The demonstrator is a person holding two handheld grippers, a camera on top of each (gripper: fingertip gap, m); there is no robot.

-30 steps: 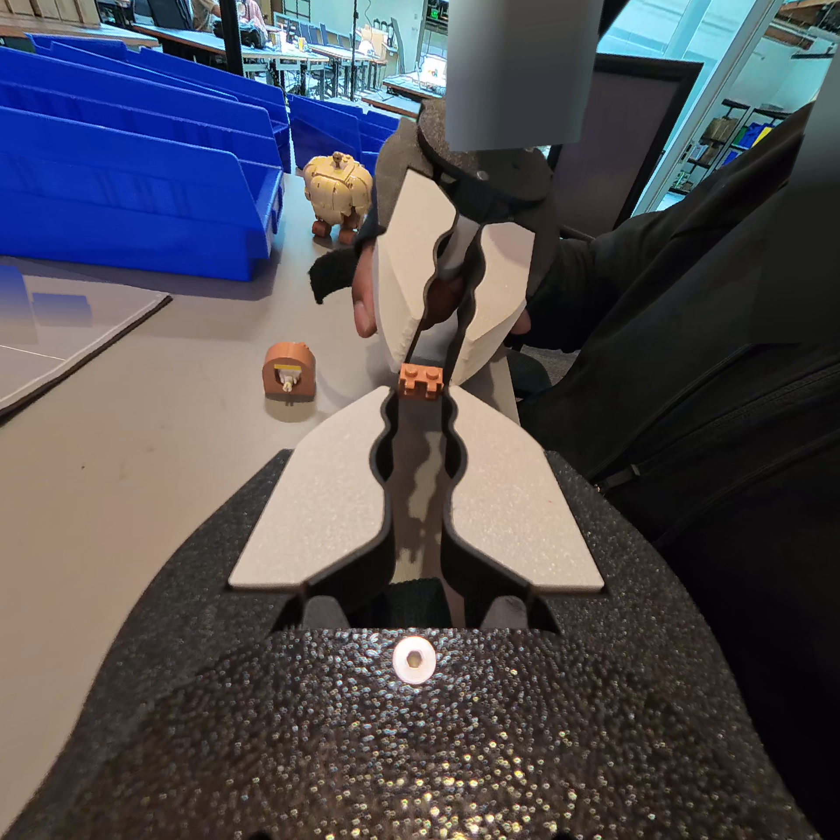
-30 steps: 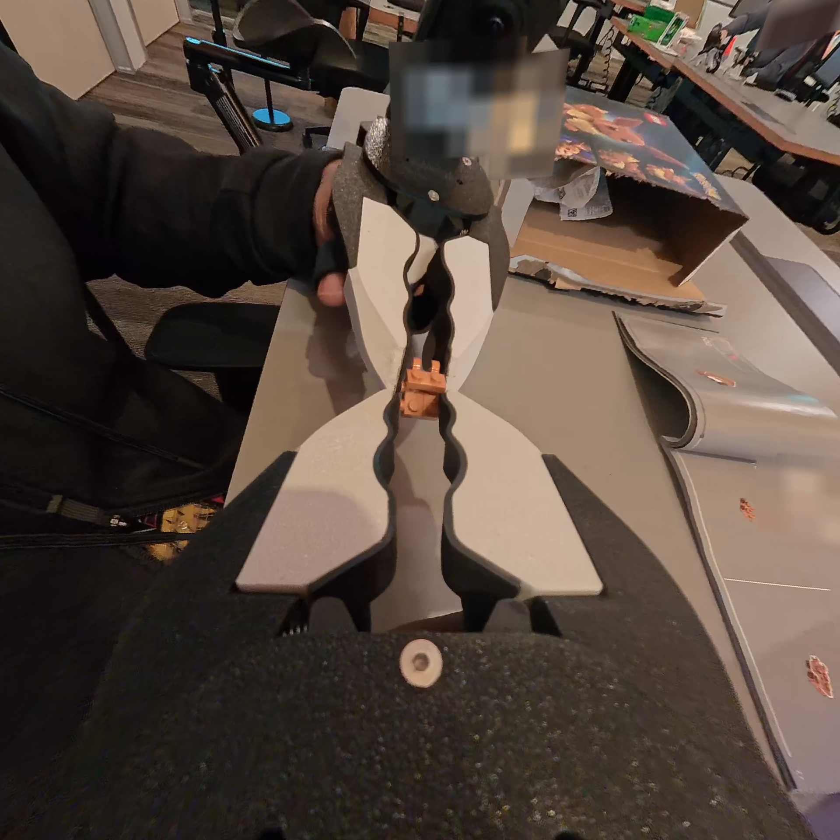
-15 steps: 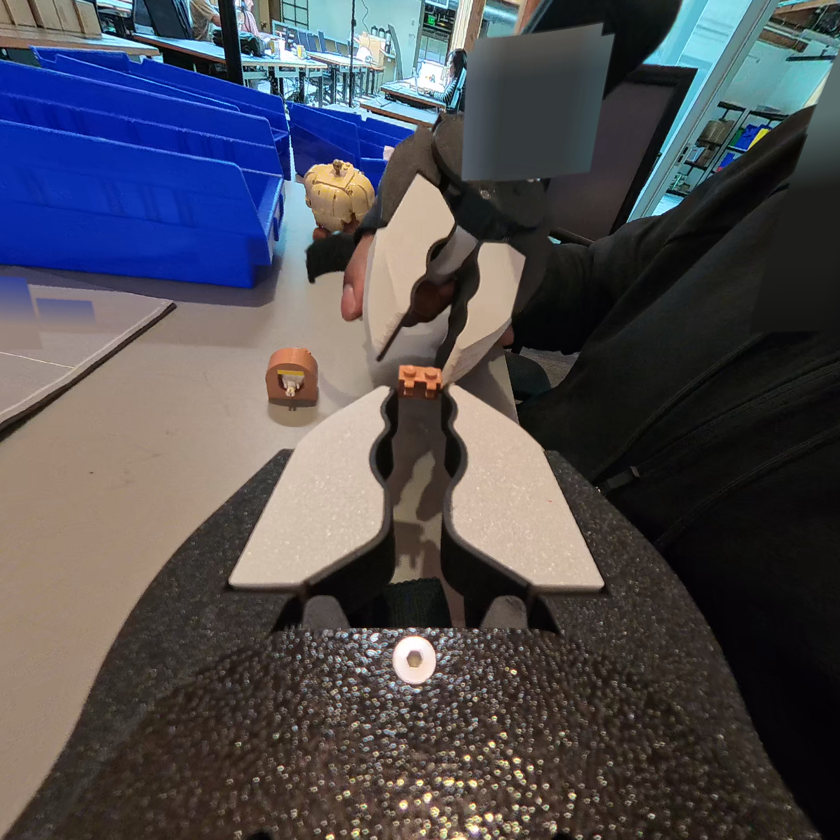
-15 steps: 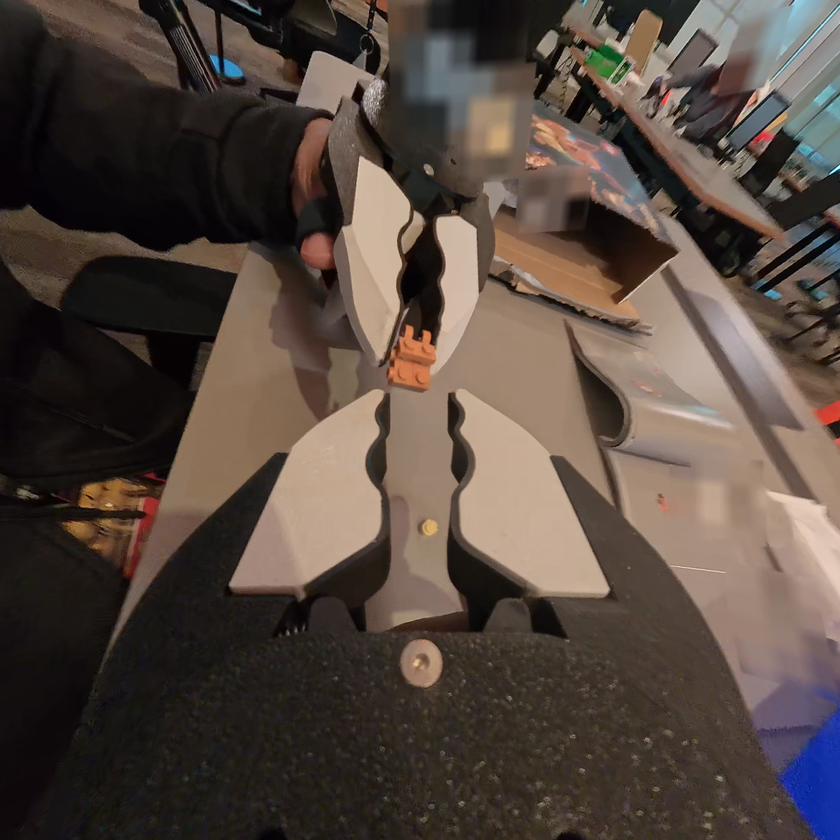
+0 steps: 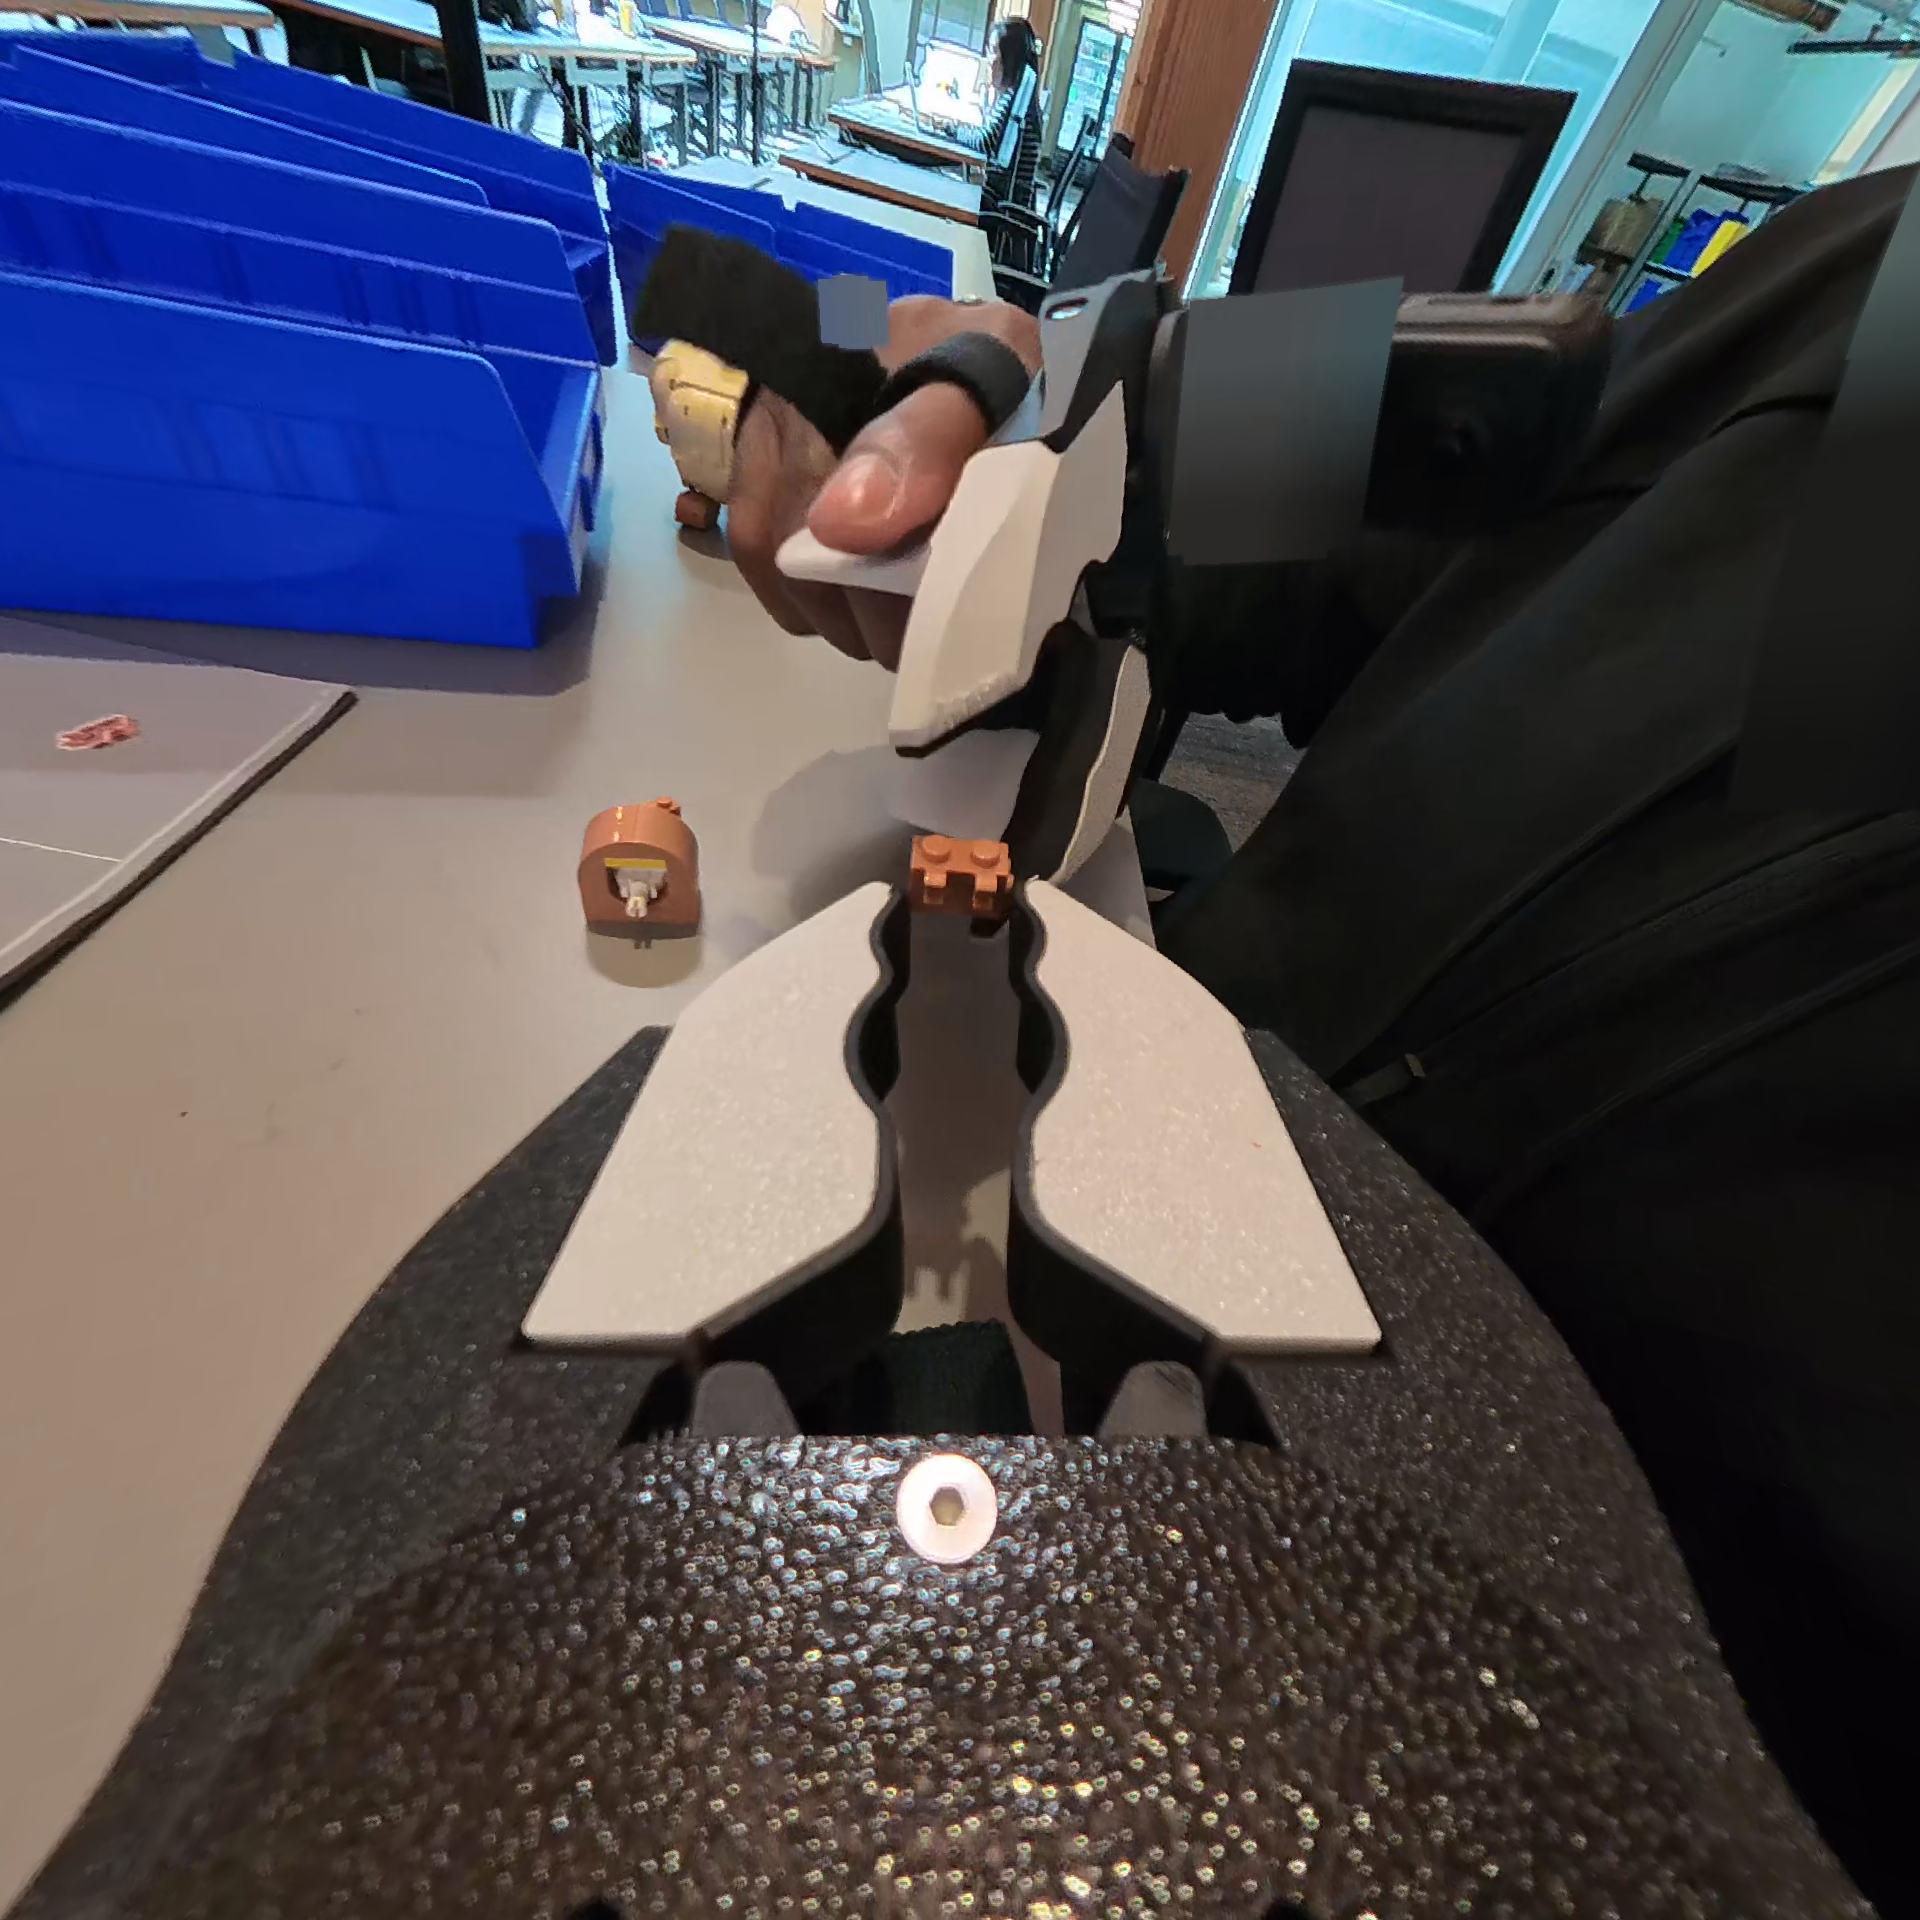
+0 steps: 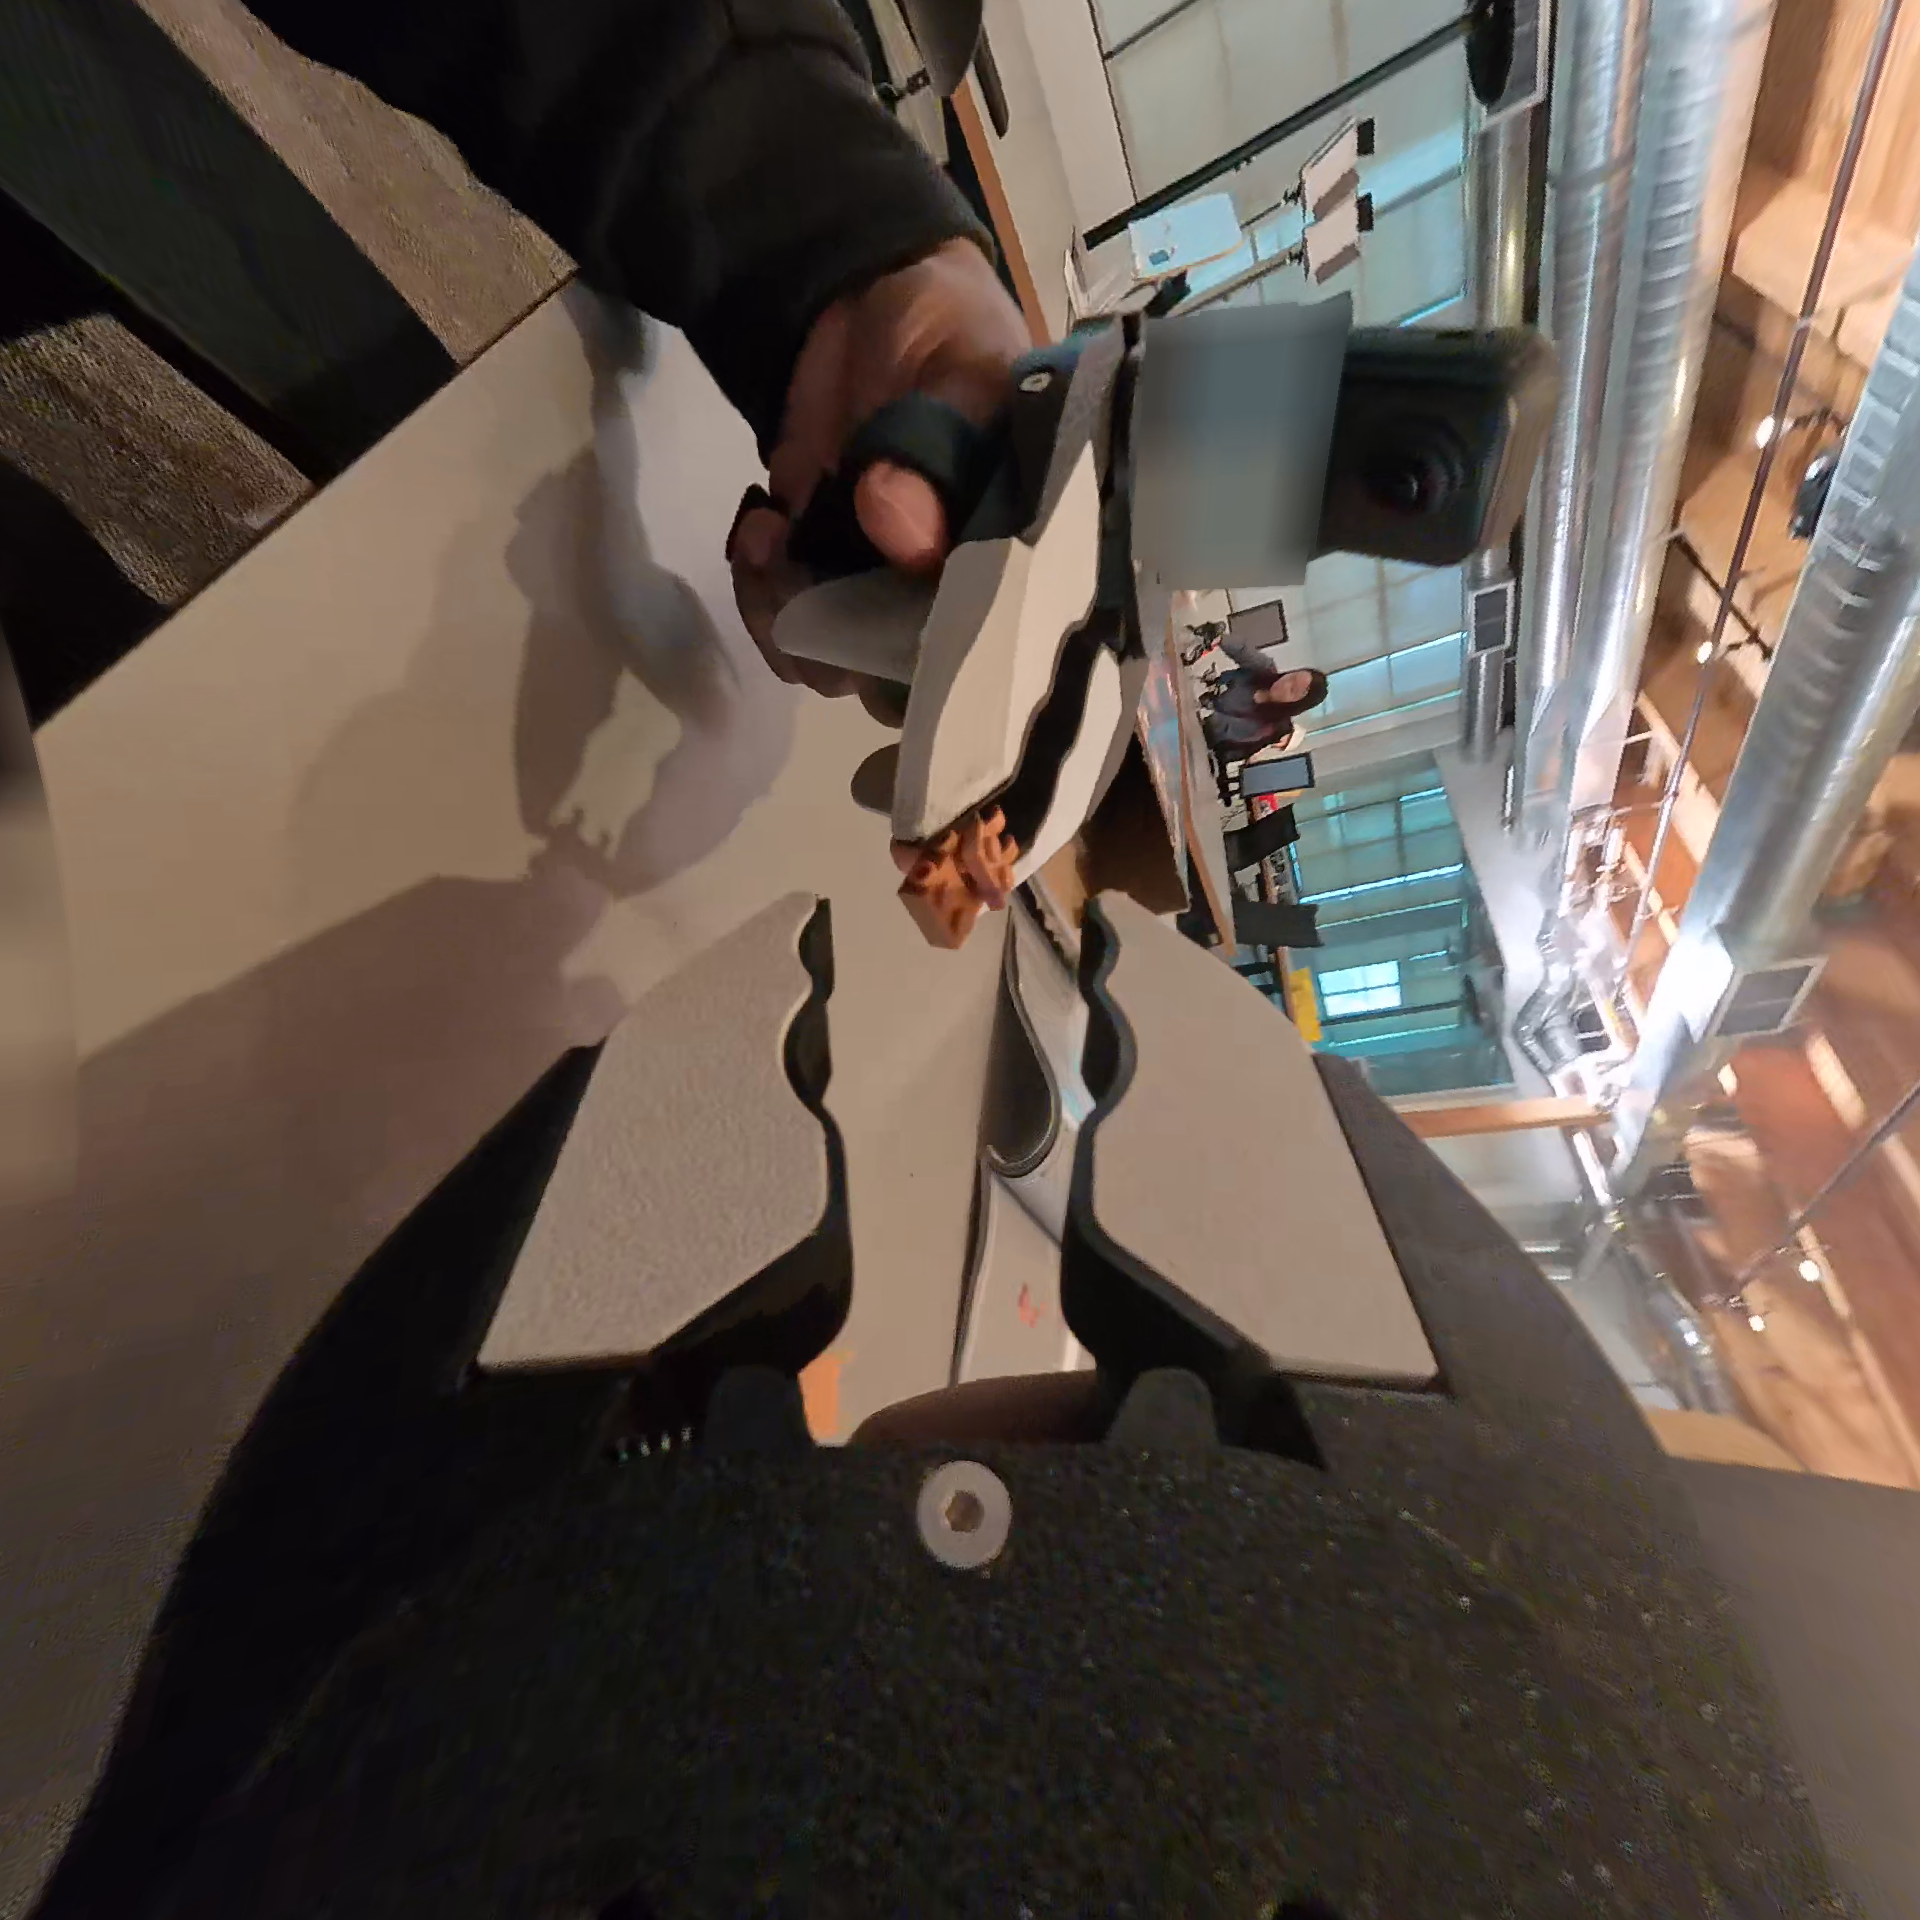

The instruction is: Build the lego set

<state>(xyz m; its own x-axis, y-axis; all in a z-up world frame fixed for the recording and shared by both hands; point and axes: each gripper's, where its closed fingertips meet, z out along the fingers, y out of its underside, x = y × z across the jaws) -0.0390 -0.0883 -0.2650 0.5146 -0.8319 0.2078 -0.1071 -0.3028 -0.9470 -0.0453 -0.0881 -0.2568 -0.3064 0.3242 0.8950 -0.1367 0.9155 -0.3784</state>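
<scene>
The left gripper (image 5: pixel 961 891) is nearly closed, both tips pinching a small brown brick piece (image 5: pixel 960 871). The right gripper (image 6: pixel 951 914) stands wide open and bare, just short of that brick (image 6: pixel 943 891), rolled on its side. Left of the left jaws, a round brown block assembly (image 5: pixel 636 871) lies on the grey table (image 5: pixel 260 1039); blue bins (image 5: pixel 260 416) stand beyond.
</scene>
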